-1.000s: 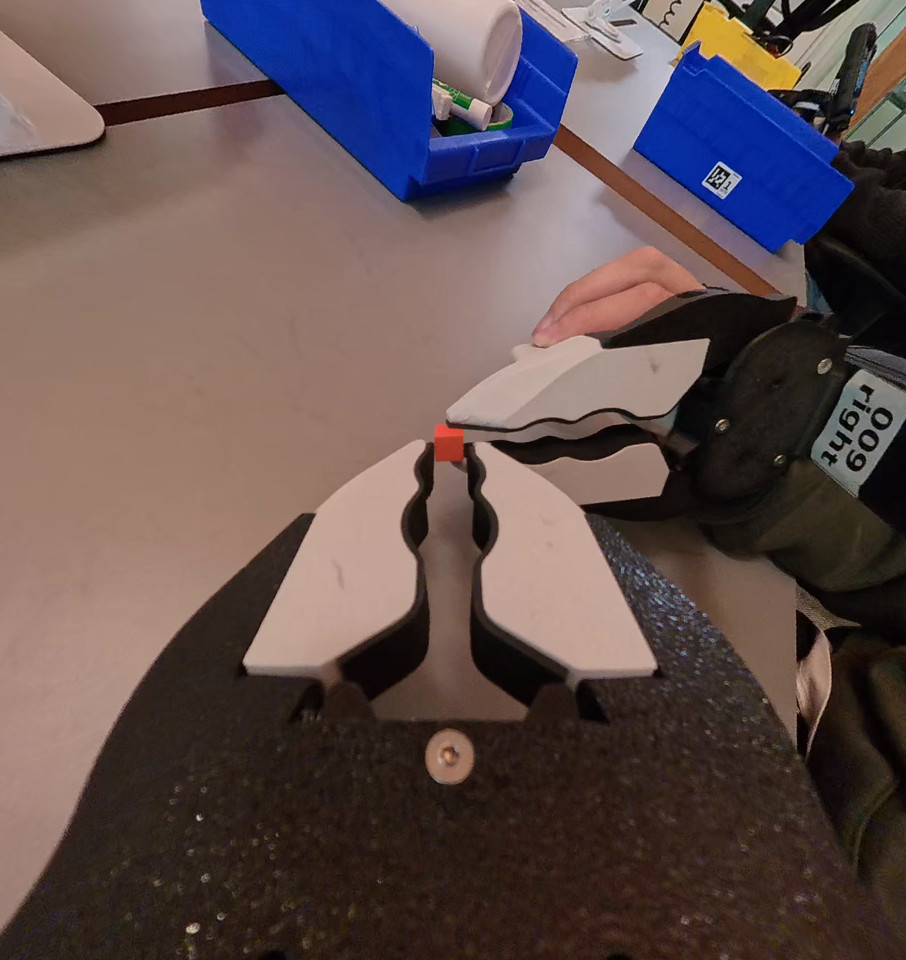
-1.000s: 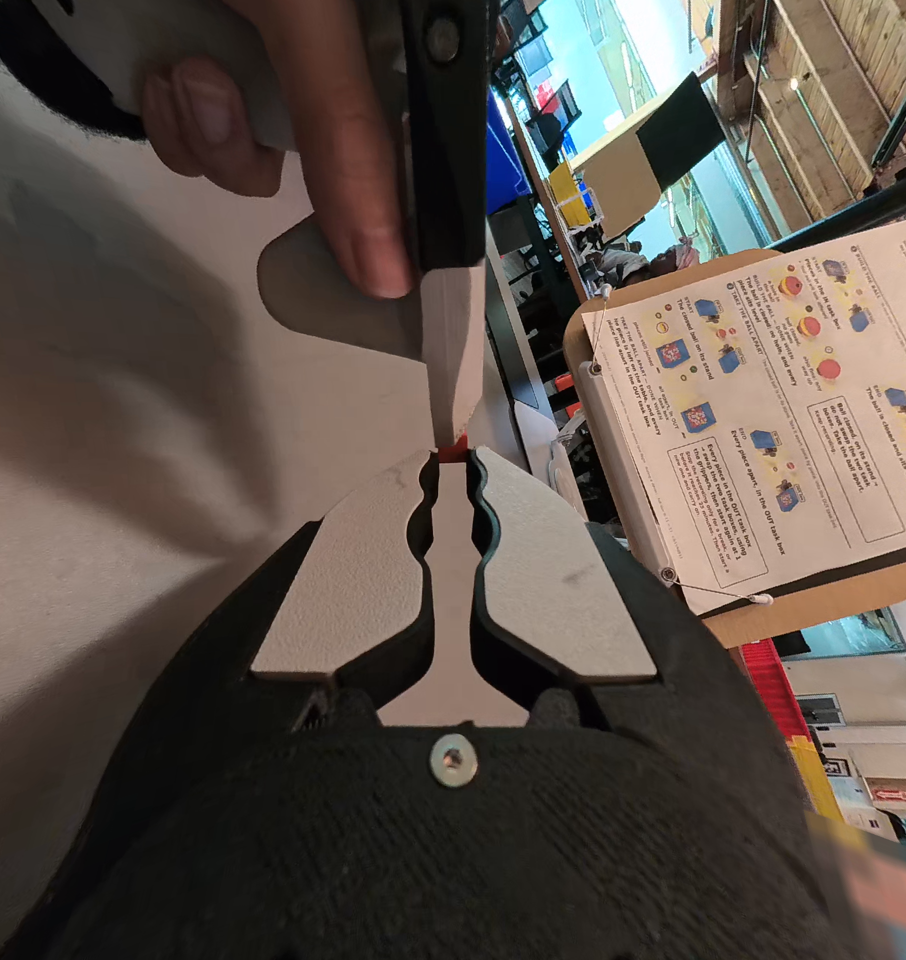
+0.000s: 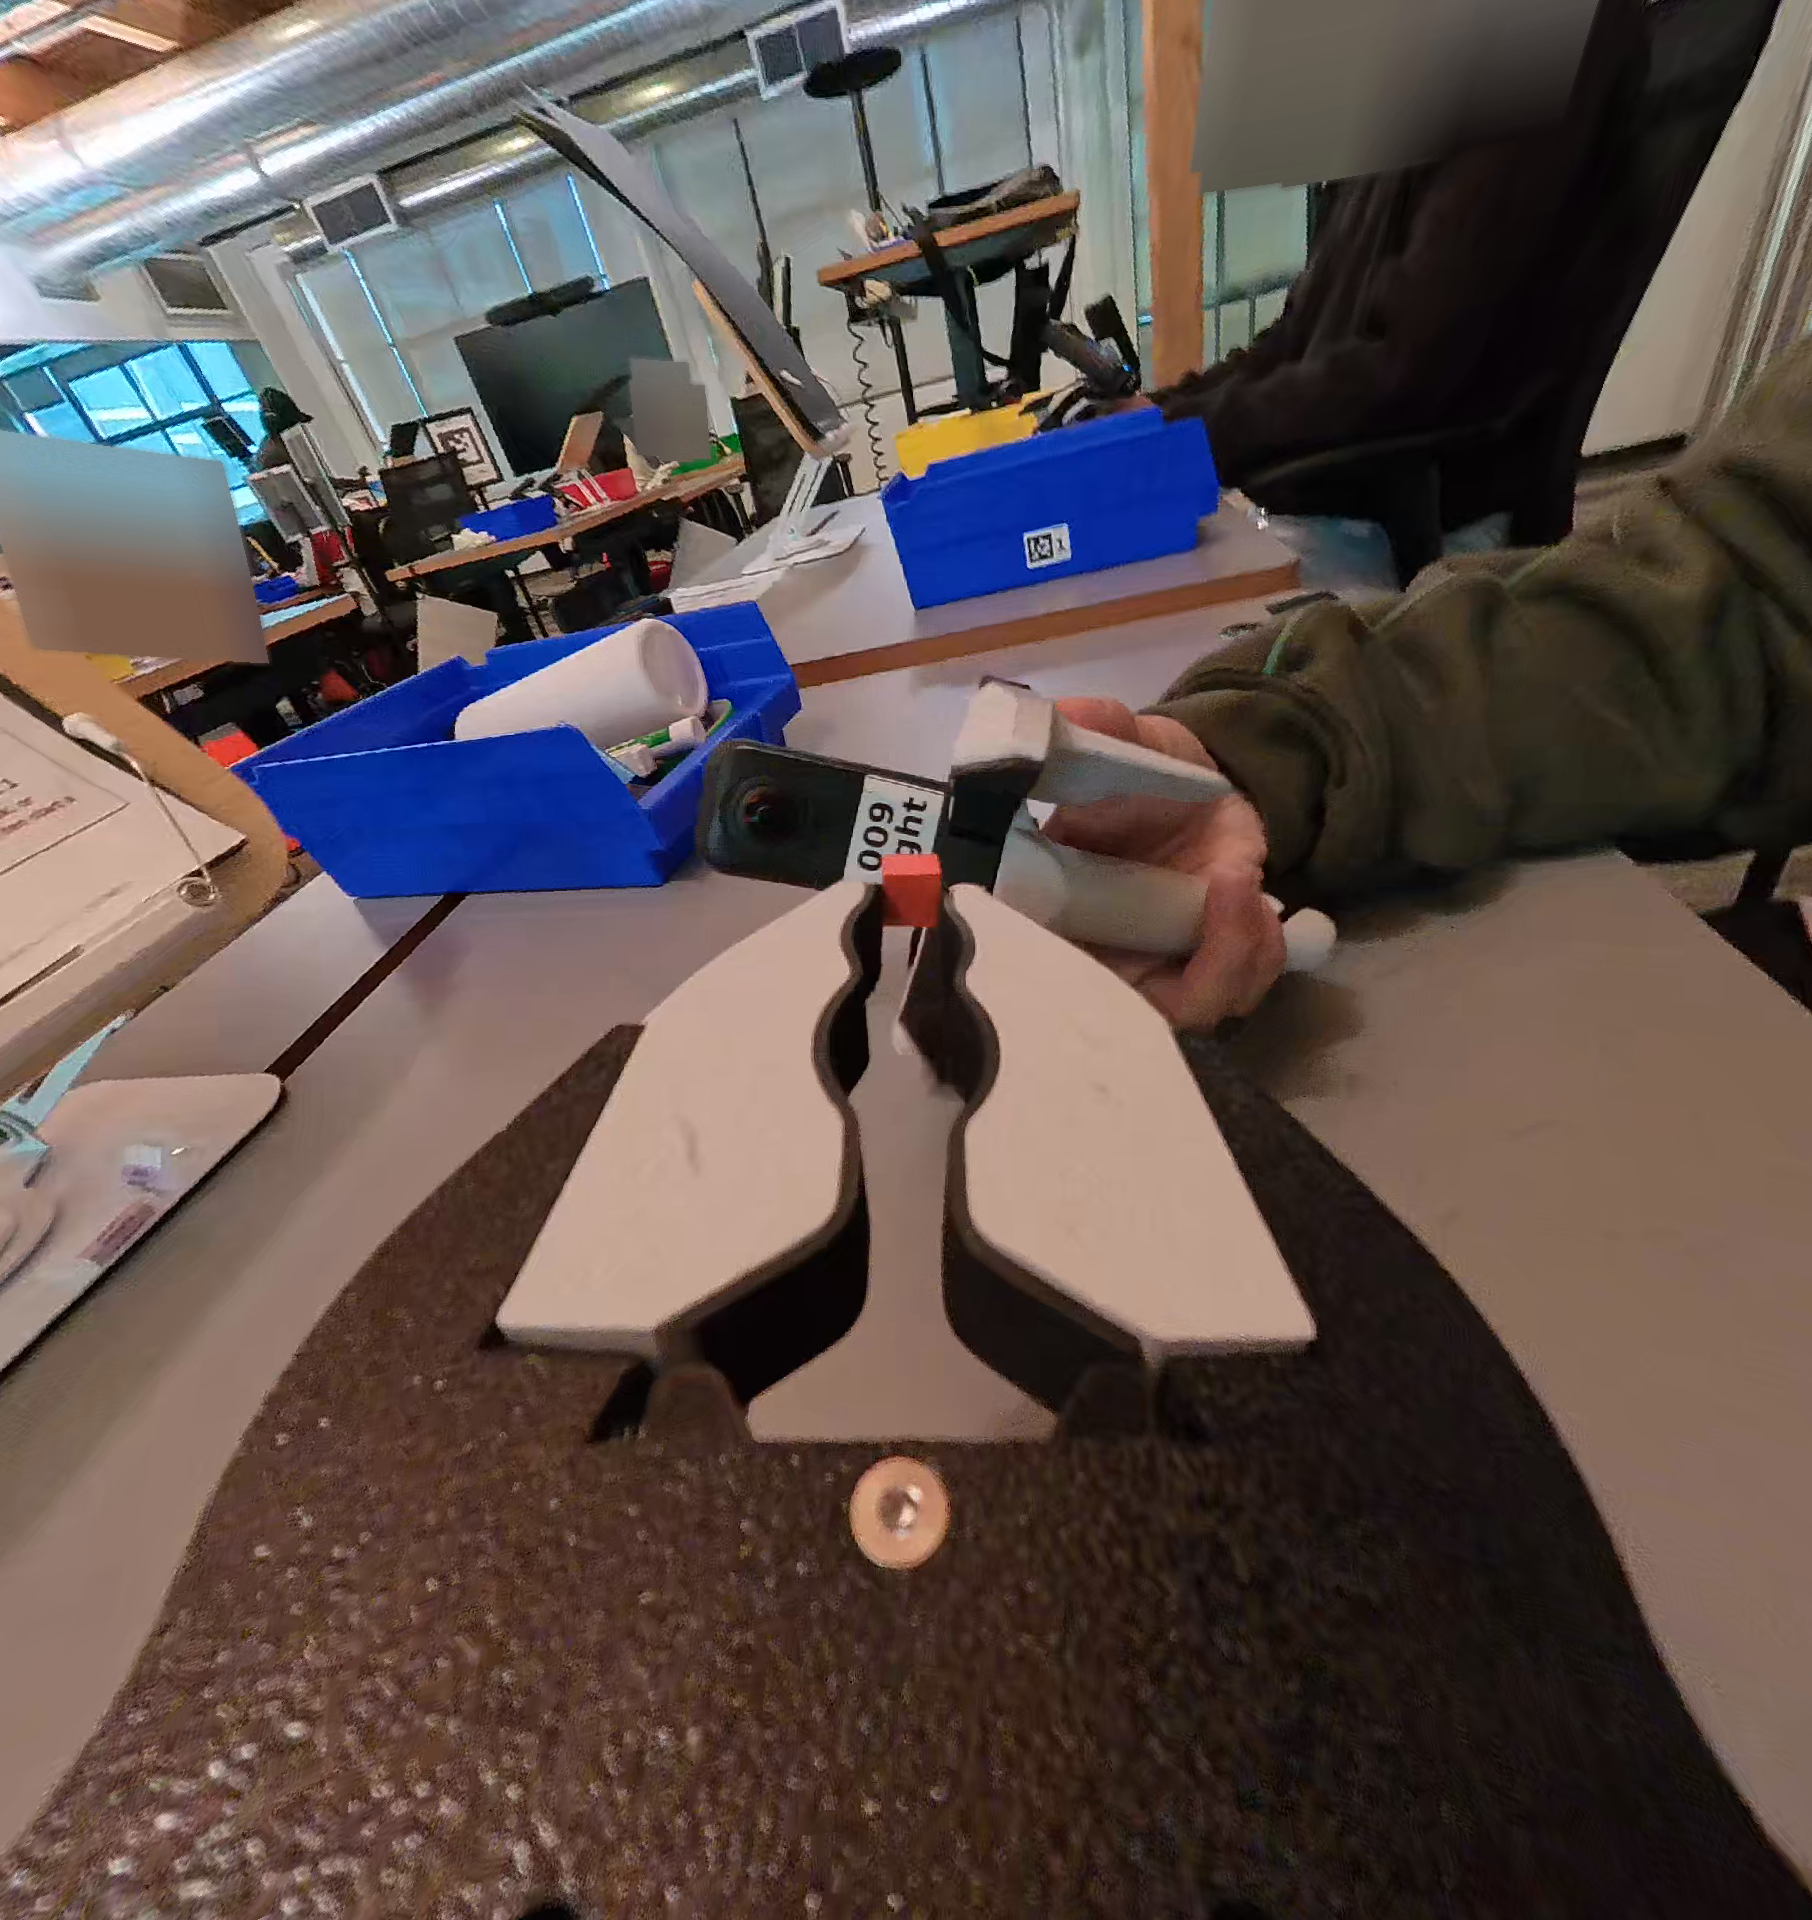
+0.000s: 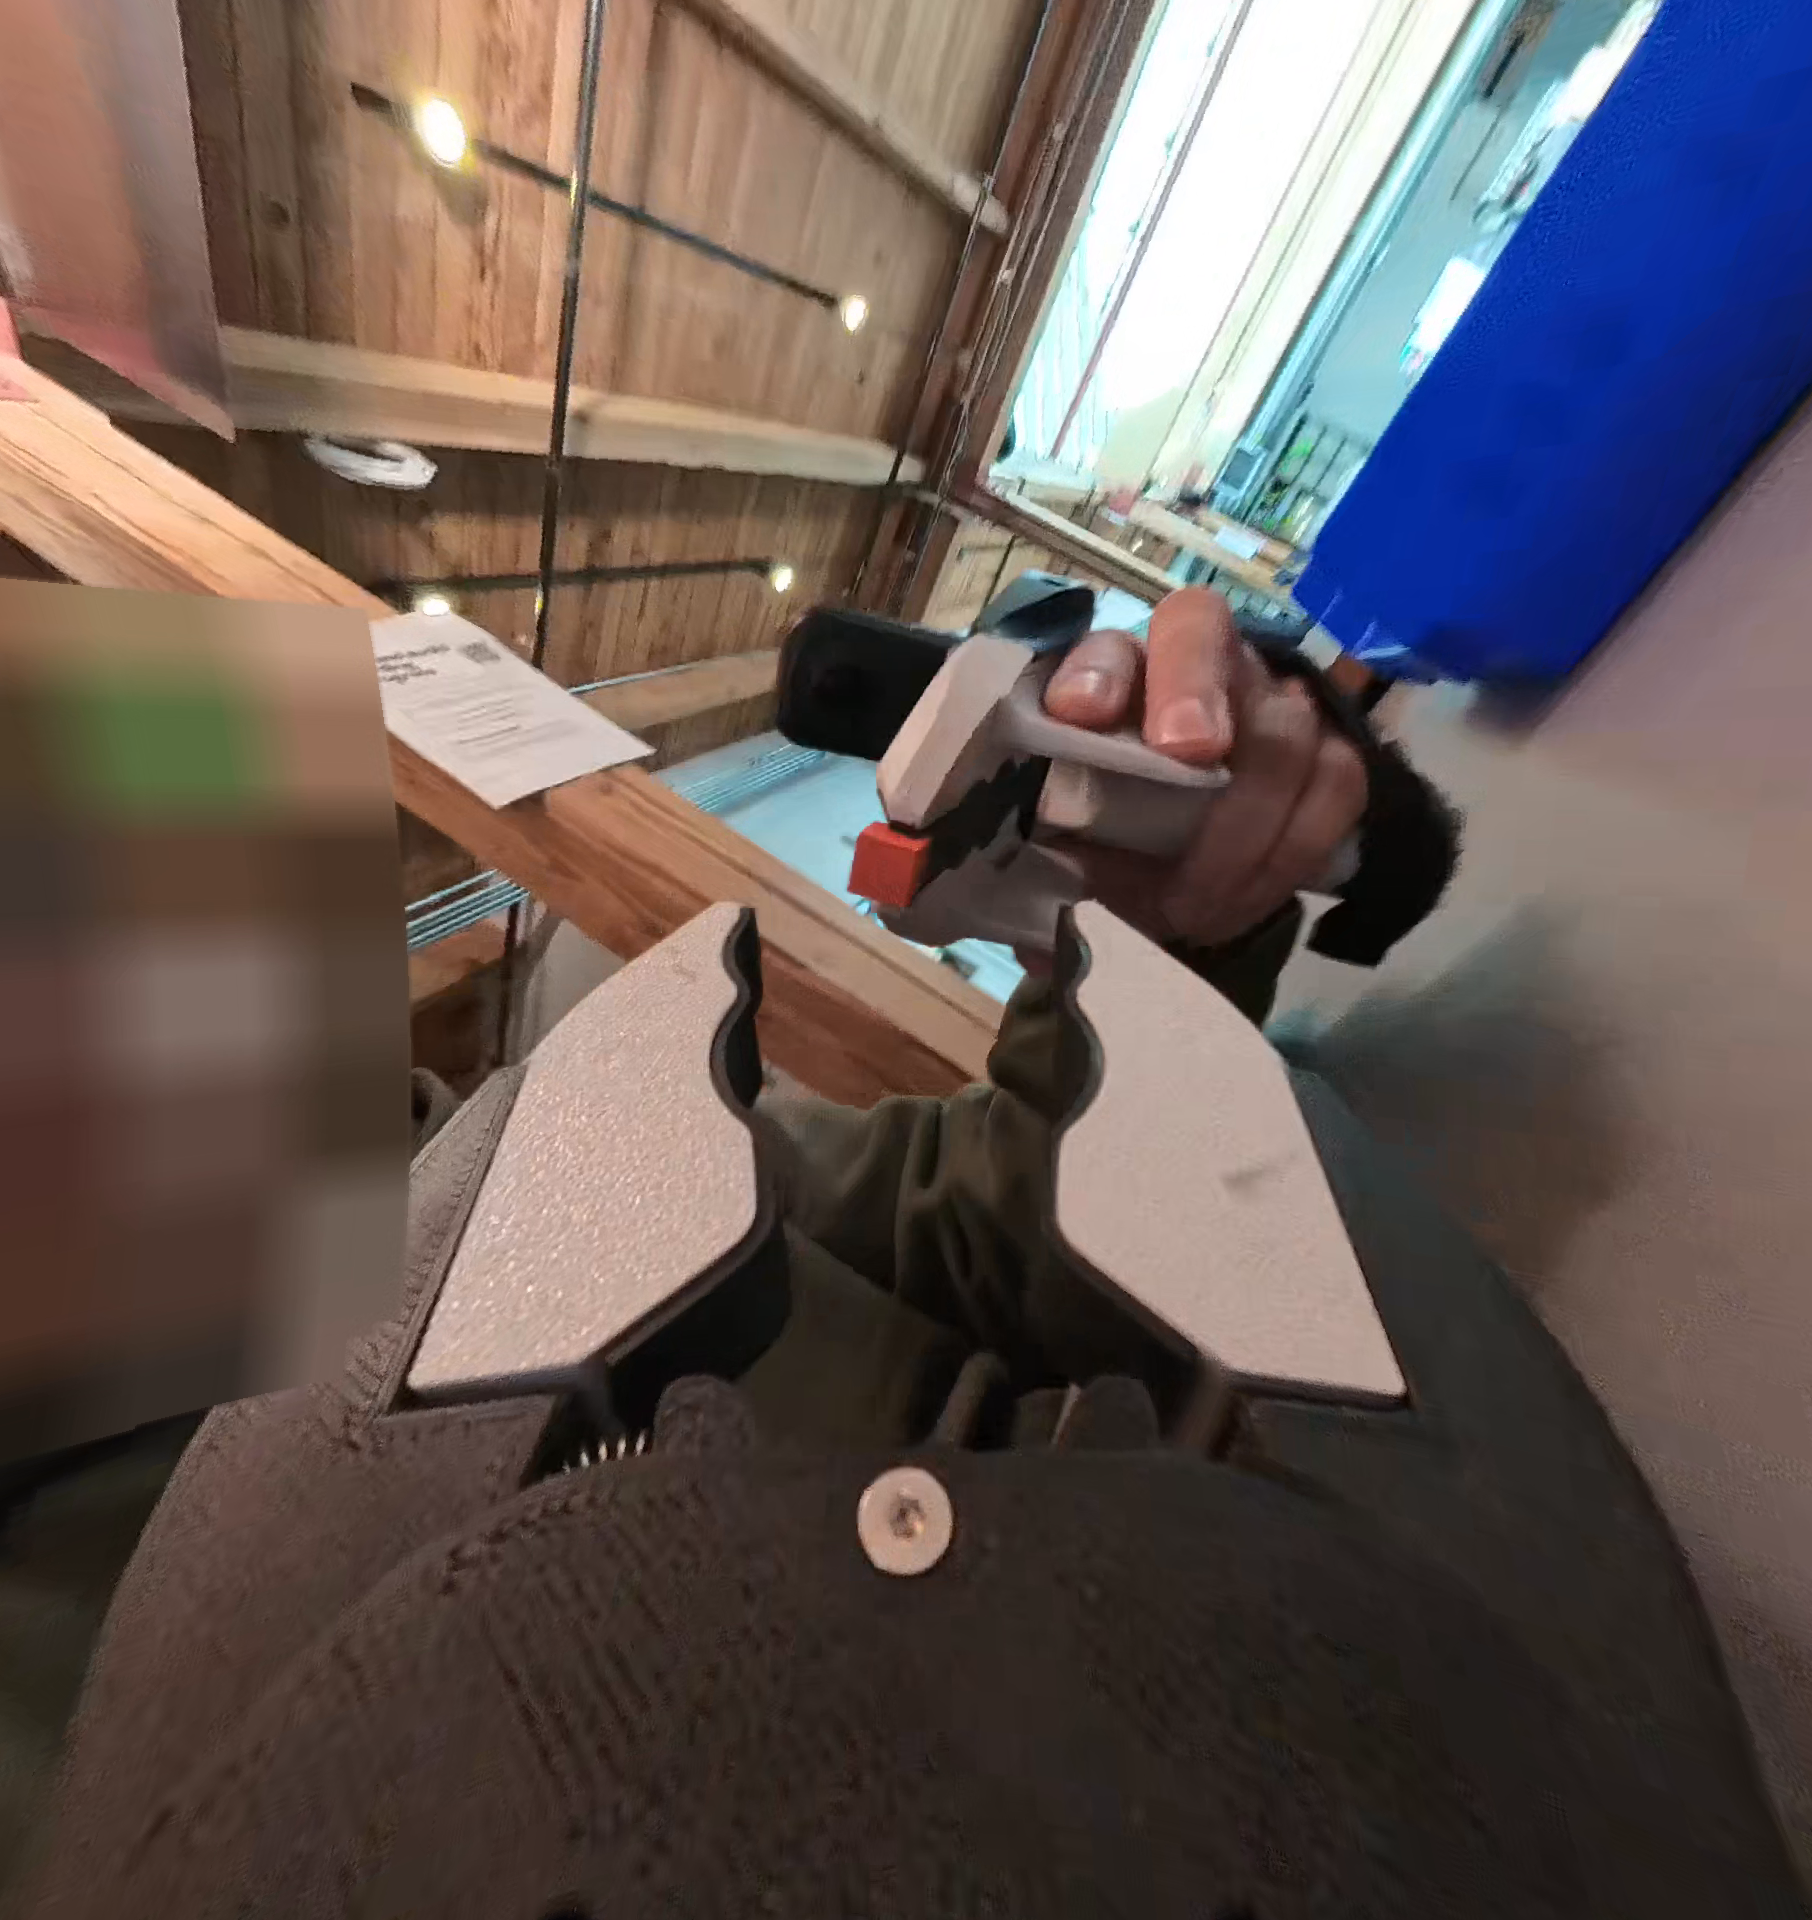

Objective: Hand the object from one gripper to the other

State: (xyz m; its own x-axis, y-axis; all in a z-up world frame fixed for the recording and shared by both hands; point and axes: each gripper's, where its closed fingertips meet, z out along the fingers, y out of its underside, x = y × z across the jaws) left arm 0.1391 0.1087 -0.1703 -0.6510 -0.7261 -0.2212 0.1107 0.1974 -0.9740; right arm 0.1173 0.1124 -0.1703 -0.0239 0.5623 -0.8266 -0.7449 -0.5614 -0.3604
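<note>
Since one second ago, your right gripper (image 4: 907, 914) has released the red cube (image 3: 910, 889) and pulled away from it, and both grippers have lifted off the grey table (image 3: 1556, 1091).

Left wrist view: your left gripper (image 3: 910, 906) has its jaws pressed onto the red cube, which sits pinched at the very fingertips. Behind the cube, a hand (image 3: 1188, 883) in an olive sleeve (image 3: 1567, 717) holds the right gripper's handle, with that gripper's camera facing you. A blue bin (image 3: 466, 790) containing a white roll (image 3: 590, 686) sits on the table farther back, and a second blue bin (image 3: 1047, 509) rests on the next table.

Right wrist view: your right gripper's jaws are spread wide with nothing between them. Ahead of it, apart from its fingertips, the left gripper pinches the red cube. The picture is motion-blurred, so background detail is unclear.
</note>
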